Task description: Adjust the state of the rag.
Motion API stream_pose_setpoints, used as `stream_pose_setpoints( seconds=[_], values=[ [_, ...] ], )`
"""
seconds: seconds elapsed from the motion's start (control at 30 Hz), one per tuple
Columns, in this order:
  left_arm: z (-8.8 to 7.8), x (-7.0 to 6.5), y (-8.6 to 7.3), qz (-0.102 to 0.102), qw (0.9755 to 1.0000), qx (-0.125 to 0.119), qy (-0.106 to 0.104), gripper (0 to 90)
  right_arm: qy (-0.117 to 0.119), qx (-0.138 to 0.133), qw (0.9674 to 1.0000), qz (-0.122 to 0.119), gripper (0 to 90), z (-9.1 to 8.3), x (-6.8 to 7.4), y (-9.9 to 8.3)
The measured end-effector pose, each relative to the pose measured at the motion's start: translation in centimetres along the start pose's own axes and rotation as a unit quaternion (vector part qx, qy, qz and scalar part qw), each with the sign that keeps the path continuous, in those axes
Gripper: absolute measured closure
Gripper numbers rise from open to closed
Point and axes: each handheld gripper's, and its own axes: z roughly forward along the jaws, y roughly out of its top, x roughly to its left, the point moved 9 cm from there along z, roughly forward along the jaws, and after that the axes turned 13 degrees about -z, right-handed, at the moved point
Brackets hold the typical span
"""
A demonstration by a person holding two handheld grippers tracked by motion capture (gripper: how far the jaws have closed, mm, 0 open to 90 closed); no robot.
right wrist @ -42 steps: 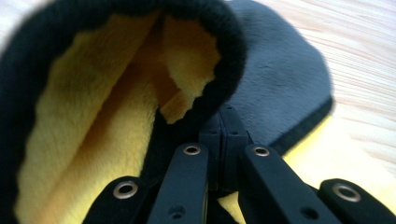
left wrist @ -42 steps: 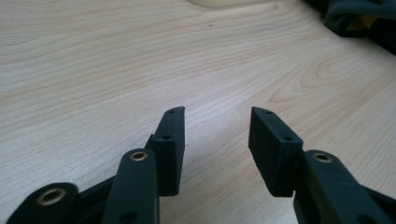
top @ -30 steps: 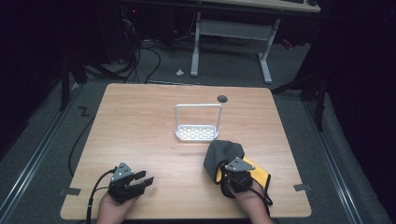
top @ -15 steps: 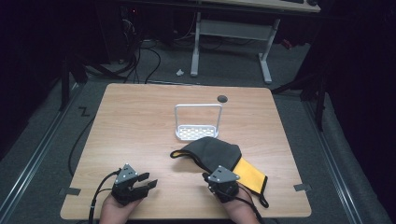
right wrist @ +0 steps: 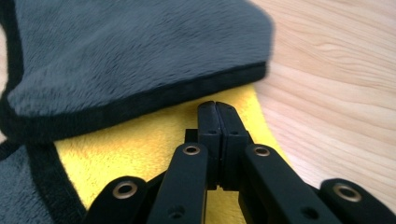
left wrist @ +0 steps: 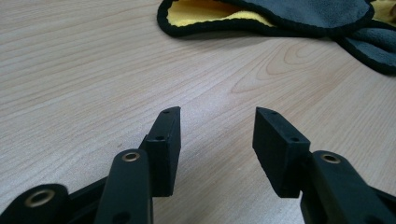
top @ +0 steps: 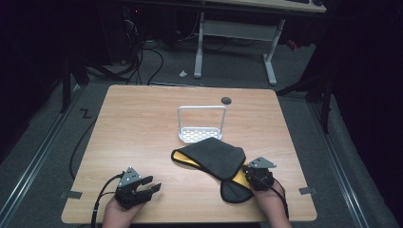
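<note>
Since the right gripper [top: 248, 175], jaws pressed together empty, rests on the grey-and-yellow microfibre cloth [top: 211, 156], any drag could bunch it toward the spread left gripper [top: 151, 188] at eight o'clock.

Grey-and-yellow cloth [top: 214, 159], folded, table's near right

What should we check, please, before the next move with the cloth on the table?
1. Right gripper shut: ok, fingers pressed together in the right gripper view.
2. Cloth actually pinched by it: cannot tell; the fingers lie over the yellow side with no fabric seen between them.
3. Left gripper open and empty: ok, only bare table between its fingers.
4. Cloth flat: not ok, the grey side is folded over the yellow.
5. Cloth apart from the rack: not ok, its far edge reaches the rack's base.
6. Cloth within the left gripper's path: ok, it lies ahead of those fingers.
</note>
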Motion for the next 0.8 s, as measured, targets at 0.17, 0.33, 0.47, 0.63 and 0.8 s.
stream_pose_setpoints(
  seconds=[0.17,0.33,0.47,0.63,0.8],
  values=[
    [-0.1,-0.2,0.1,0.0,1.0,-0.002,-0.004,51.9,0.015,-0.012,0.9996,-0.021,90.0,0.2,1.8,0.8],
    [0.0,-1.0,0.1,0.006,0.9999,-0.002,-0.01,50.7,0.046,-0.026,0.9974,-0.049,90.0,0.3,4.8,2.3],
    [0.3,-2.5,0.1,0.016,0.9996,-0.001,-0.023,46.5,0.08,-0.041,0.9932,-0.074,90.0,0.5,8.1,3.8],
    [1.2,-6.0,-0.1,0.047,0.9976,0.007,-0.05,39.3,0.108,-0.054,0.9865,-0.111,90.0,0.5,11.7,5.3],
    [3.2,-8.9,-0.8,0.094,0.9942,0.026,-0.045,33.6,0.115,-0.056,0.9836,-0.126,89.8,0.4,13.2,5.9]
  ],
)
